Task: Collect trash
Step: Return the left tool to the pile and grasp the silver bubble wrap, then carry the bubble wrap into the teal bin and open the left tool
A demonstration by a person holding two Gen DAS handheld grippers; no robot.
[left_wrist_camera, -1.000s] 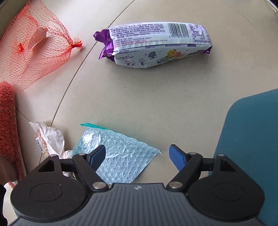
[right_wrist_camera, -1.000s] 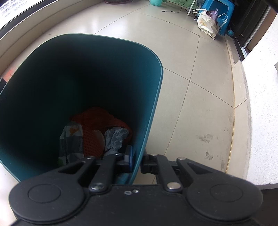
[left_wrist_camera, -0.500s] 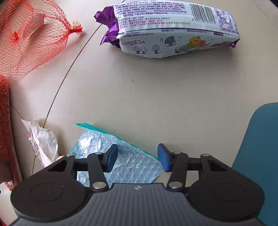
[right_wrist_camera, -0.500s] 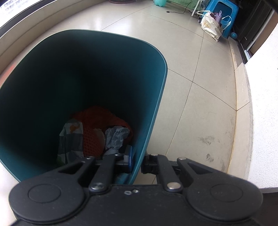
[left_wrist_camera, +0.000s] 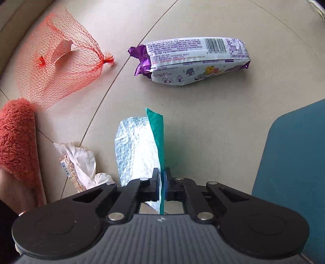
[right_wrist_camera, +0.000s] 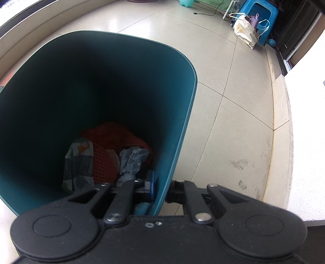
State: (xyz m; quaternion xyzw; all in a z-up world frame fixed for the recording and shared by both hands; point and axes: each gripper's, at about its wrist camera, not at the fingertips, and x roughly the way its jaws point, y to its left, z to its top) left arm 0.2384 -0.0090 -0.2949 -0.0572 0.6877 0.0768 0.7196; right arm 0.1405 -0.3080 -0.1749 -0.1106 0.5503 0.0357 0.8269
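A blue stool and cream tote bag stand far across the tiled floor.

Light: your floor tiles were evenly lit by soft daylight, shadows faint.
Glare: you got blown-out white on the wall at the right wrist view's right edge.
Dark spot: inside of your teal bin was murky.
Distortion: tile seams bowed hard near the edges.
Blur: everything looked pretty sharp to you.

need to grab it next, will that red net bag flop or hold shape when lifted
The red net bag is thin open mesh lying slack on the floor, so it will likely flop and weigh little. The paper tag inside may shift.
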